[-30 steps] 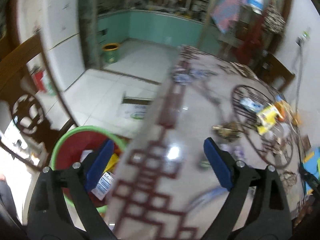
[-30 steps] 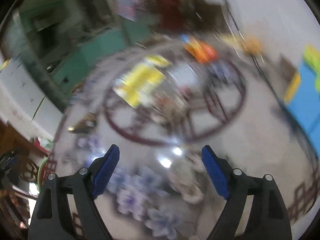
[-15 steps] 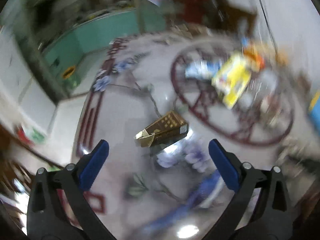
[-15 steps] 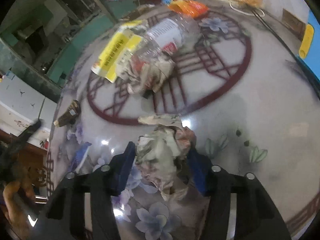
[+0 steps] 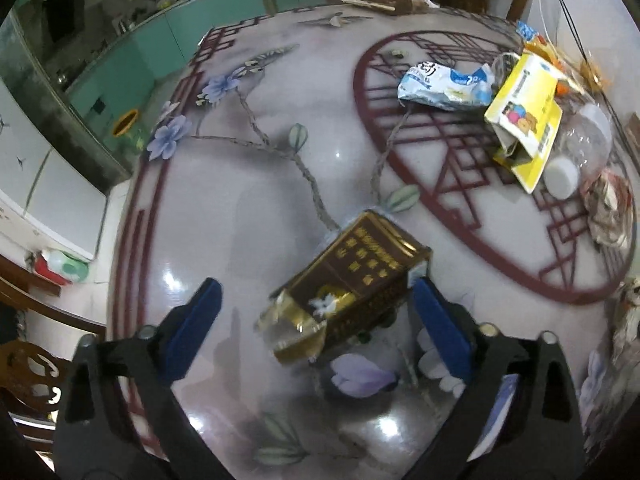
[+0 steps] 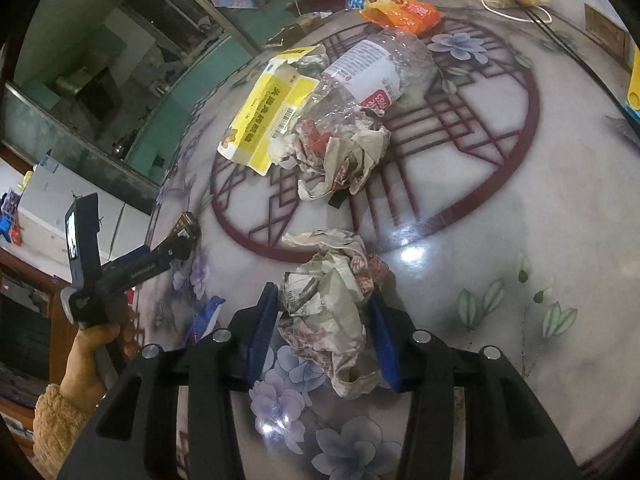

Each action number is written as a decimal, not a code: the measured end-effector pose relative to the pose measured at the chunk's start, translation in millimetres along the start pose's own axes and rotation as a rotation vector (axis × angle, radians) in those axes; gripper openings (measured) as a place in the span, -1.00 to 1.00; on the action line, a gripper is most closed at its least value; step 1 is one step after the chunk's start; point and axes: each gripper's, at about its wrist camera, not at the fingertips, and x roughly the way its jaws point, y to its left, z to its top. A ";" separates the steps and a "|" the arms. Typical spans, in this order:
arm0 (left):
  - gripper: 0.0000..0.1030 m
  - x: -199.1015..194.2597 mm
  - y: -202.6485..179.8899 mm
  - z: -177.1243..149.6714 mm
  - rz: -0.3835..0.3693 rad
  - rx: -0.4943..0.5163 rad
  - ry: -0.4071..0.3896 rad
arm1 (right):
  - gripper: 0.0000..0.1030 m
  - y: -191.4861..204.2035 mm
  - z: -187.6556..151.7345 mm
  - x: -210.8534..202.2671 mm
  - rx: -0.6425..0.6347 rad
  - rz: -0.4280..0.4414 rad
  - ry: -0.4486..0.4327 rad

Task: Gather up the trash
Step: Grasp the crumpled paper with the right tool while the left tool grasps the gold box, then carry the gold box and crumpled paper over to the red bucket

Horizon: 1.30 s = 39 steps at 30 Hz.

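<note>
A brown and gold box [image 5: 360,264] with an open torn end lies on the patterned table [image 5: 240,208]. My left gripper [image 5: 314,286] hangs over it, pointing steeply down. Its jaws are closing with the box between them. The right pad [image 5: 436,320] is near the box's corner and the left pad [image 5: 192,320] stands well apart. In the right wrist view my right gripper [image 6: 323,298] is shut on a crumpled ball of printed paper [image 6: 332,276]. The left gripper [image 6: 176,248] and the hand [image 6: 92,344] holding it show at that view's left.
Further trash lies inside the table's red circle: a yellow carton [image 5: 524,116], a blue and white wrapper [image 5: 444,84], a crushed clear bottle [image 6: 368,76], another paper wad [image 6: 340,160] and an orange wrapper [image 6: 400,10]. The table's edge runs along the left, with floor below.
My left gripper swung from the table's edge over a red bin to above the brown box and sank toward it. My right gripper closed on the crumpled paper.
</note>
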 end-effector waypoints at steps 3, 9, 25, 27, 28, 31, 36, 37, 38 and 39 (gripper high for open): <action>0.18 2.8 -4.0 -1.9 -0.041 -0.012 0.019 | -0.15 3.4 0.6 -1.7 -0.008 -0.007 -0.018; -0.15 -11.2 -1.2 -6.0 -0.082 -0.059 0.006 | -0.15 7.9 -0.5 -3.2 -0.031 -0.022 -0.031; -0.17 -143.4 11.6 -35.1 -0.218 -0.111 -0.233 | -0.15 23.2 -2.2 -19.9 -0.092 -0.046 -0.110; -0.17 -159.6 19.0 -42.2 -0.215 -0.120 -0.267 | -0.15 25.6 -3.7 -20.8 -0.102 -0.059 -0.120; -0.17 -166.3 24.8 -47.0 -0.220 -0.134 -0.277 | -0.15 26.7 -4.9 -21.7 -0.107 -0.064 -0.124; -0.16 -178.5 41.3 -64.3 -0.229 -0.182 -0.286 | -0.15 32.0 -7.7 -22.9 -0.132 -0.090 -0.137; -0.16 -184.4 59.8 -85.1 -0.219 -0.222 -0.283 | -0.15 40.8 -14.4 -21.1 -0.179 -0.128 -0.139; -0.15 -184.5 62.0 -87.0 -0.217 -0.224 -0.283 | -0.15 43.4 -16.0 -21.0 -0.192 -0.135 -0.142; -0.15 -184.6 64.3 -88.6 -0.218 -0.226 -0.282 | -0.15 45.7 -17.5 -20.8 -0.205 -0.143 -0.144; -0.15 -184.3 66.6 -90.3 -0.221 -0.228 -0.278 | -0.15 47.6 -18.7 -20.5 -0.216 -0.152 -0.146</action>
